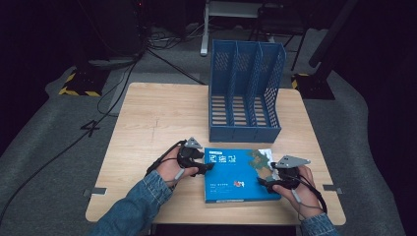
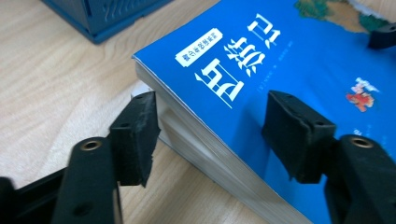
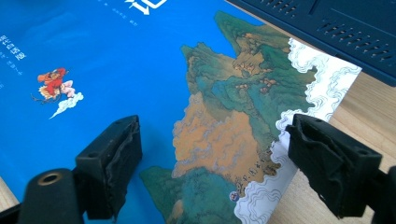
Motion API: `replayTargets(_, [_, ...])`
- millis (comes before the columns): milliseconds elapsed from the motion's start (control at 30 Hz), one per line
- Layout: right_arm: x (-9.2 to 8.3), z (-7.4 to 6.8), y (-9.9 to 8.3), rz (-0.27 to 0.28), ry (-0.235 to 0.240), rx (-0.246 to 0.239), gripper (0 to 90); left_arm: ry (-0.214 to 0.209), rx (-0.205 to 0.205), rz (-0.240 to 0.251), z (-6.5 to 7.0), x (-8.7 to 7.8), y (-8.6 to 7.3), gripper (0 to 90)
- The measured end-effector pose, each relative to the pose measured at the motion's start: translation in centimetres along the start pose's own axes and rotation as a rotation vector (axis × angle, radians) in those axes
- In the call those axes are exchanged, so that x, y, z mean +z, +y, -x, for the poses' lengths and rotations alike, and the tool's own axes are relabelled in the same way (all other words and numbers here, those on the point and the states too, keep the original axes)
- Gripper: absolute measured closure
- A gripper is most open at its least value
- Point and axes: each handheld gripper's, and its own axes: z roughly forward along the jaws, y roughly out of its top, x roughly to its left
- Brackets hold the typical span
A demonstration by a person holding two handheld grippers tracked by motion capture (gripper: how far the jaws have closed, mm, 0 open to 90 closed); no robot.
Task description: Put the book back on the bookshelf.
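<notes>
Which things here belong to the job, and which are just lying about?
In the job:
blue book
left hand-held gripper, jaws astride the book's edge
right hand-held gripper
blue file rack, probably

Lying about:
cables on the floor
yellow-black striped base

Bright table, dark surroundings, soft focus

The wooden desk (image 1: pixel 147 118) carries a blue file rack (image 1: pixel 246 93) near its far edge and a blue book (image 1: pixel 238 174) near its front edge.
</notes>
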Motion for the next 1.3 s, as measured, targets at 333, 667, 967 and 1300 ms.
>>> replayTargets(333, [0.2, -0.1, -0.1, 0.019, -0.01, 0.007, 16.8, -0.099, 0.016, -0.029, 2.0, -0.2, 0.0, 43.4])
replayTargets(667, [0.4, -0.1, -0.2, 0.034, -0.014, 0.005, 16.0, -0.084, 0.133, 0.033, 1.4, 0.0, 0.5, 49.7])
replayTargets(967, [0.6, -0.1, -0.3, 0.059, -0.01, 0.003, 15.4, -0.175, -0.034, 0.048, -0.3, 0.3, -0.6, 52.4])
replayTargets(1300, [0.7, 0.0, -0.5, 0.079, -0.006, 0.0, 15.4, -0.069, 0.124, 0.059, 0.8, 1.4, -0.3, 41.5])
